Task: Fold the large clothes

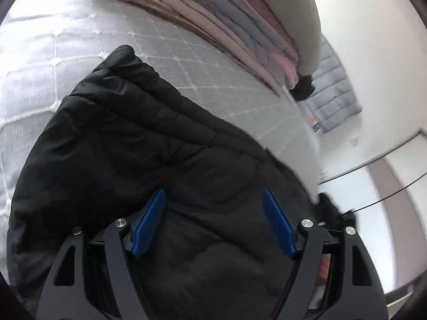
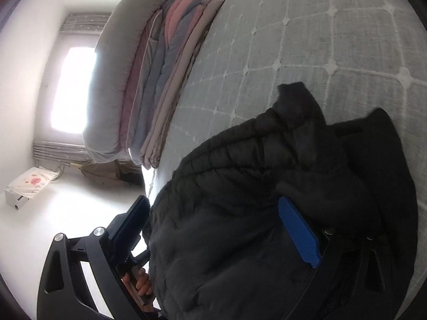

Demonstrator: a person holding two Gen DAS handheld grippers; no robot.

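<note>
Left wrist view: left hand-held gripper point(image 1: 213, 224) spread wide, fingers point(image 1: 149, 224) apart, nothing grasped; black jacket point(image 1: 133, 138) bunched on bed point(image 1: 40, 53), lying under and ahead of fingers.

Right wrist view: right hand-held gripper point(image 2: 216, 232) spread, jacket point(image 2: 267, 186) bulk filling gap between fingers; blanket stack point(image 2: 165, 80) beyond.

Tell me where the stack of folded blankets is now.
The stack of folded blankets lies on the grey quilted bedspread, beyond the black puffer jacket; it appears upper left in the right wrist view, upper centre in the left.
</note>
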